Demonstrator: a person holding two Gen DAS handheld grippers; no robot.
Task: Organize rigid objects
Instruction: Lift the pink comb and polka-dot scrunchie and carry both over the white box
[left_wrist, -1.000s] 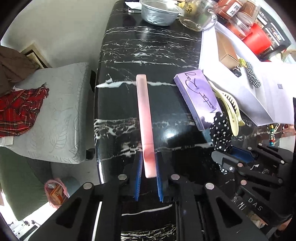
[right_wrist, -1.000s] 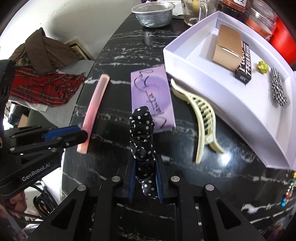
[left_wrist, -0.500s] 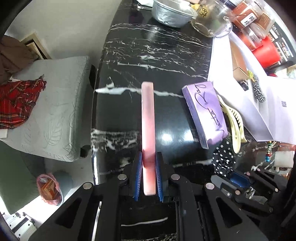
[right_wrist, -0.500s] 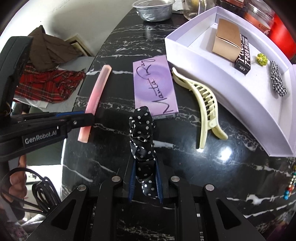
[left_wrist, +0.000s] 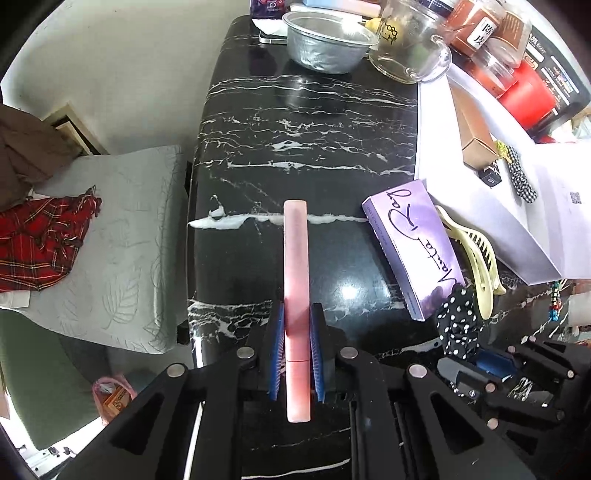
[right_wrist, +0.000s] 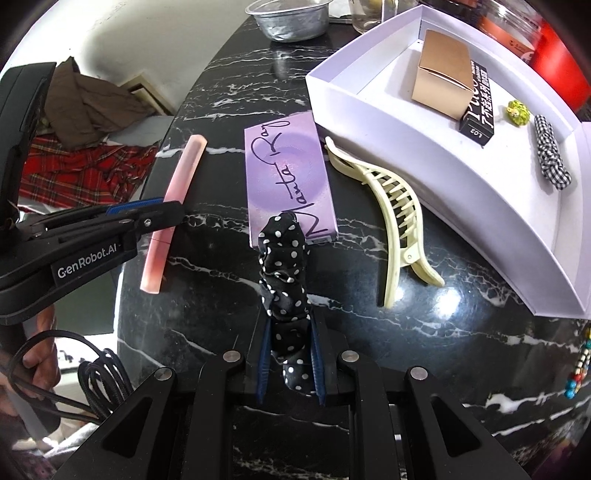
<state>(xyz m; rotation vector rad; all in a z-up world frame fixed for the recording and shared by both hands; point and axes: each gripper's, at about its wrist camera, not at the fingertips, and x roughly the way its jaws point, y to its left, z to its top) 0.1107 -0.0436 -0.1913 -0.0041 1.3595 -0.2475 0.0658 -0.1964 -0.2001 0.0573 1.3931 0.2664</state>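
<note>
My left gripper (left_wrist: 296, 314) is shut on a long pink bar (left_wrist: 295, 266), which points away over the black marble table (left_wrist: 295, 129); the right wrist view shows this pink bar (right_wrist: 173, 206) clamped in the left gripper (right_wrist: 170, 210). A black polka-dot scrunchie (right_wrist: 286, 280) stands between the blue pads of my right gripper (right_wrist: 288, 325), which is shut on it. A purple box (right_wrist: 288, 184) and a cream hair claw (right_wrist: 395, 229) lie on the table beside a white tray (right_wrist: 388, 122).
The tray holds a tan box (right_wrist: 443, 77), a black box, a small green charm (right_wrist: 519, 110) and a checked scrunchie (right_wrist: 550, 155). A foil bowl (left_wrist: 328, 44), a glass jar (left_wrist: 406, 40) and red containers stand at the far end. A cushioned seat (left_wrist: 122, 240) is left of the table.
The left gripper has slid forward along the pink bar, so more of the bar now sticks out behind the pads. The right gripper and scrunchie have stayed put.
</note>
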